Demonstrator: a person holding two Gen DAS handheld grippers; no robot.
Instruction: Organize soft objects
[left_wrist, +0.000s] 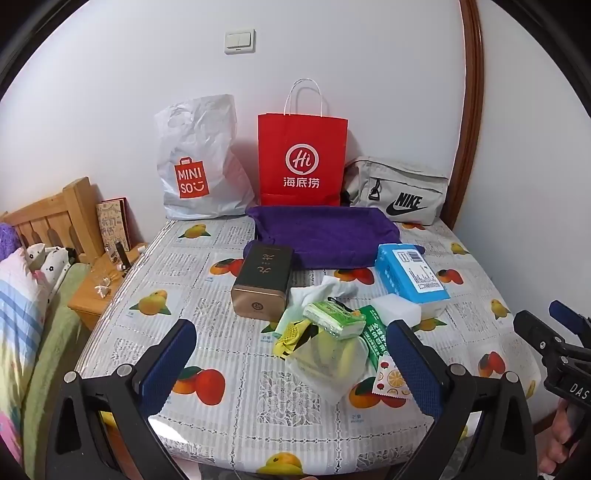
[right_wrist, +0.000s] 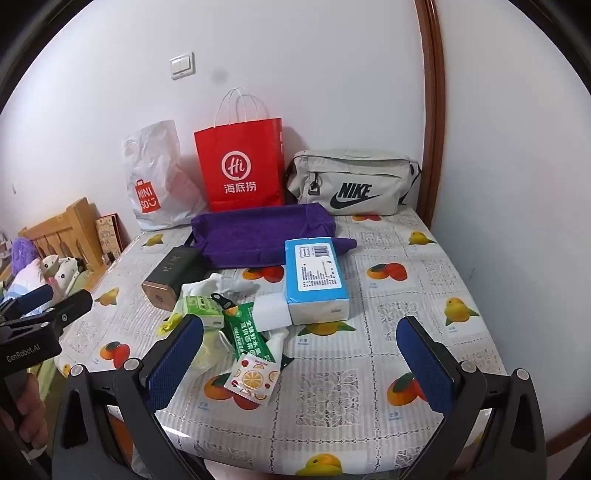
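Hovering at the near edge of the desk (left_wrist: 236, 417), nothing picked up yet; opening step of the sorting, by the look of it

Left gripper (left_wrist: 291, 362): spread wide, empty, aimed down at the loose heap
Right gripper (right_wrist: 301, 354): spread wide too, empty, over bare cloth just at 3 o'clock of the heap

Heap at desk centre: green tissue pack (left_wrist: 332, 319) on top of a clear plastic bag (left_wrist: 325, 365), crumpled white tissue (left_wrist: 317, 291) at 12 o'clock of it, green sachet (right_wrist: 251, 332) and fruit-print sachet (right_wrist: 251, 376) toward 5 o'clock, white sponge block (right_wrist: 271, 308) touching the blue tissue pack (right_wrist: 316, 275) at 2 o'clock

Dark tin (left_wrist: 264, 280) at 10 o'clock of the heap: rigid, probably not part of the job
Purple cloth tray (left_wrist: 321, 232) at 12 o'clock, open and apparently empty: likely the place for the soft things

Next move, as a guess: lowering the left gripper around the green tissue pack, closing gently so as not to drag the bag beneath, then carrying toward 12 o'clock
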